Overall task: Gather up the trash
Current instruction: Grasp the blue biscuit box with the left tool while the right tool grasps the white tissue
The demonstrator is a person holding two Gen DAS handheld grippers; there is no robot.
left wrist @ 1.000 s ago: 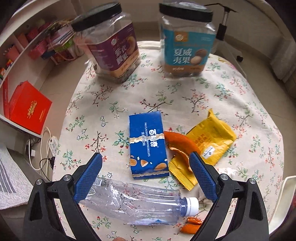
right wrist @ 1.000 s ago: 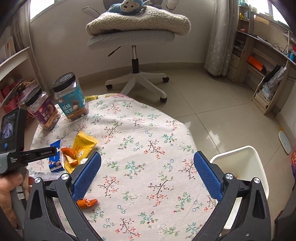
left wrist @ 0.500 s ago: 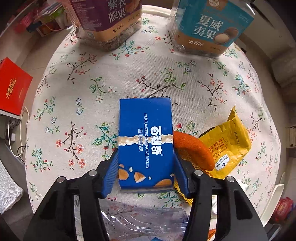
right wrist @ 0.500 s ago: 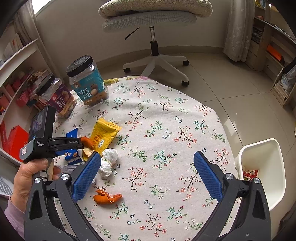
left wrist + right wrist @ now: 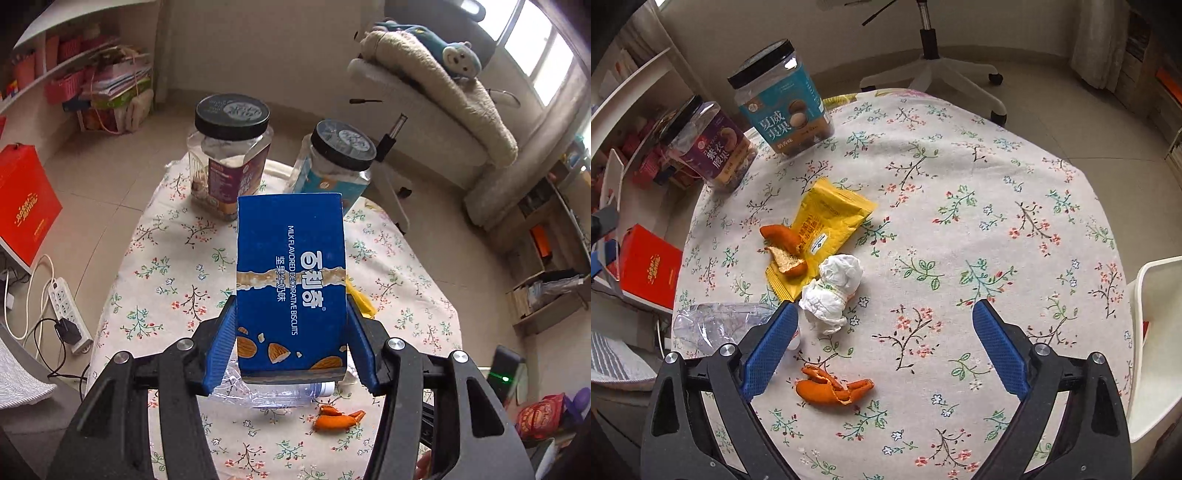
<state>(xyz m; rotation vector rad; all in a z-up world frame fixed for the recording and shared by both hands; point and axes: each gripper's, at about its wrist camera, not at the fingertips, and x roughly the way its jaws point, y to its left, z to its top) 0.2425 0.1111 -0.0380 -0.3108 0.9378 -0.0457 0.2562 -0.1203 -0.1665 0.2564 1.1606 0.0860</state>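
Above table [image 5: 177,258], box [image 5: 291,280] in left gripper [image 5: 291,349]

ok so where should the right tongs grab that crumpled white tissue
Across its narrower middle, coming straight down from above. The crumpled tissue lies as a loose, elongated wad on the tablecloth, its upper end touching the yellow wrapper. The right tongs stand open wide enough to straddle it; closing crosswise should avoid pinching the wrapper.

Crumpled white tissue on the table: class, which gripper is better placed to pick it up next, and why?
Right. The right gripper is open and empty close above the tissue; the left gripper is clamped on the blue biscuit box.
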